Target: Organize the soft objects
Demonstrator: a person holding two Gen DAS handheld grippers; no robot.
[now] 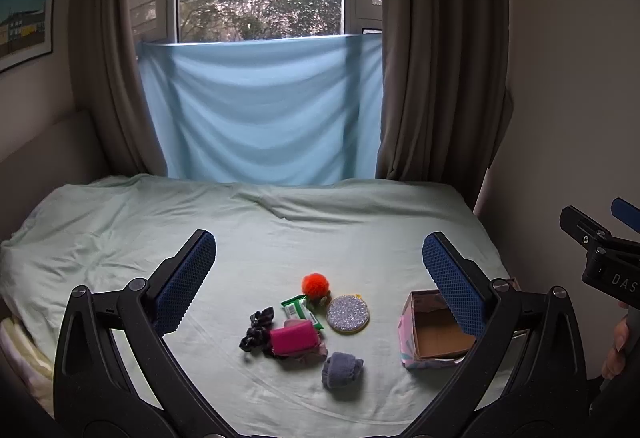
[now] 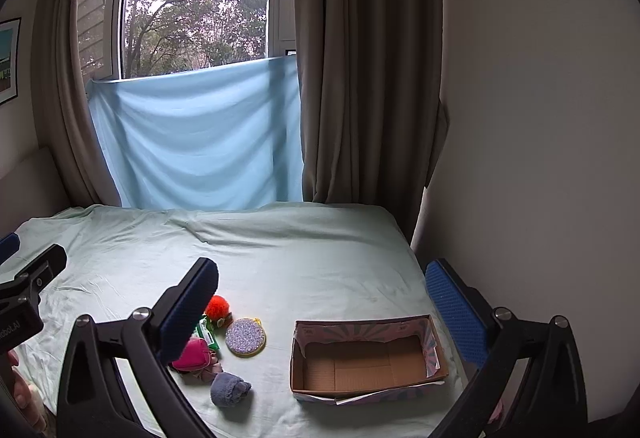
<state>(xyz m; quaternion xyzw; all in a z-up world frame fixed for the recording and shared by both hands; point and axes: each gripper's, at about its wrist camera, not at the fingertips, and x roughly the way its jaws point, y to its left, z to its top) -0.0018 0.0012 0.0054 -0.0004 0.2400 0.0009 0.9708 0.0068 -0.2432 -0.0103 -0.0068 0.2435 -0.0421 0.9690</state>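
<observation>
A small heap of soft things lies on the pale green bed sheet (image 1: 280, 238): an orange pompom (image 1: 315, 284), a green wipes packet (image 1: 301, 311), a glittery round pad (image 1: 347, 313), a black scrunchie (image 1: 256, 330), a pink sponge (image 1: 292, 336) and a rolled grey-blue sock (image 1: 341, 370). An empty cardboard box (image 2: 366, 358) stands to their right. My left gripper (image 1: 320, 258) hovers open above the heap. My right gripper (image 2: 322, 286) hangs open over the box and pad; its left finger hides part of the heap. The sock (image 2: 230, 389) lies left of the box.
A light blue cloth (image 1: 260, 109) hangs under the window between brown curtains (image 1: 436, 57). A bare wall (image 2: 540, 117) runs close along the bed's right edge. A framed picture (image 1: 26, 17) hangs at left. A hand (image 1: 618, 346) holds the right gripper's handle.
</observation>
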